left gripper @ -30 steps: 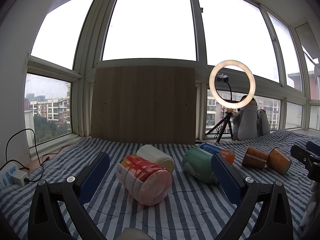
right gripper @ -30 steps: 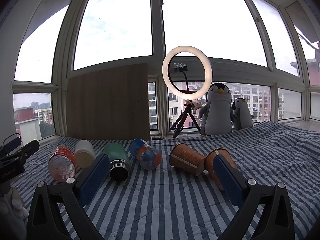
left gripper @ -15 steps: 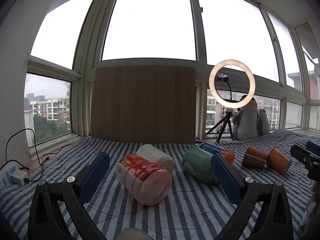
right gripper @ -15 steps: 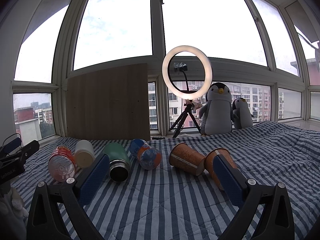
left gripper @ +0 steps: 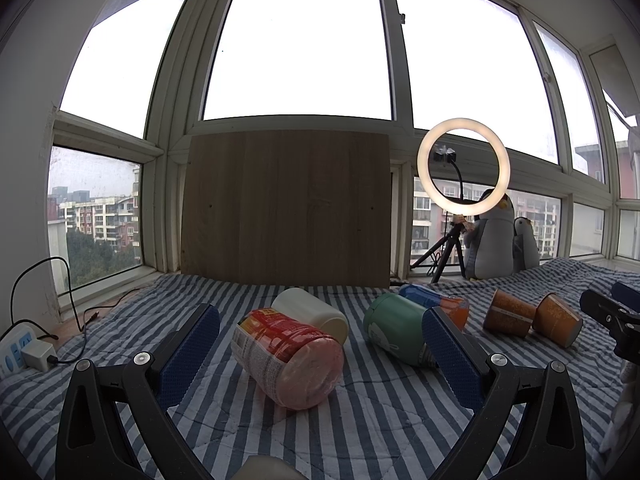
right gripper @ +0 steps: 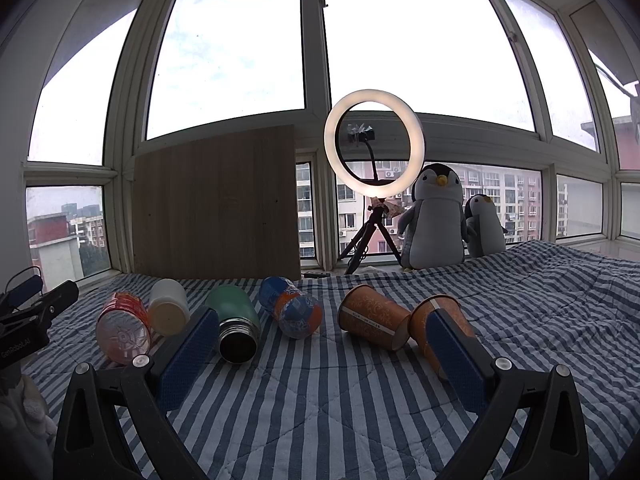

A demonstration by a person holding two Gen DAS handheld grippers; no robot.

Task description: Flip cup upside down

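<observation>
Fingers of both grippers stood wide apart and held nothing: left gripper [left gripper: 320,354] hovered low over the striped bed cover [left gripper: 380,424], right gripper [right gripper: 322,354] likewise. Six containers lay on their sides in a loose row on the bed. Red-labelled jar [left gripper: 286,356] lay between the left fingers' line of sight, white cup [left gripper: 310,312] just behind and touching it, green flask [left gripper: 394,334] and blue-orange bottle [left gripper: 434,304] to the right. Two orange paper cups [right gripper: 374,322] [right gripper: 436,322] lay side by side, touching, near the right gripper; one sat partly behind the right finger pad [right gripper: 452,354].

Which cup was the target could not be told. Risks, as judged: round items could roll on the soft cover when nudged; paper cups would likely crush under a hard pinch; neighbours touching meant a grab could knock the next one; a flipped cup might tip on the quilted surface.
</observation>
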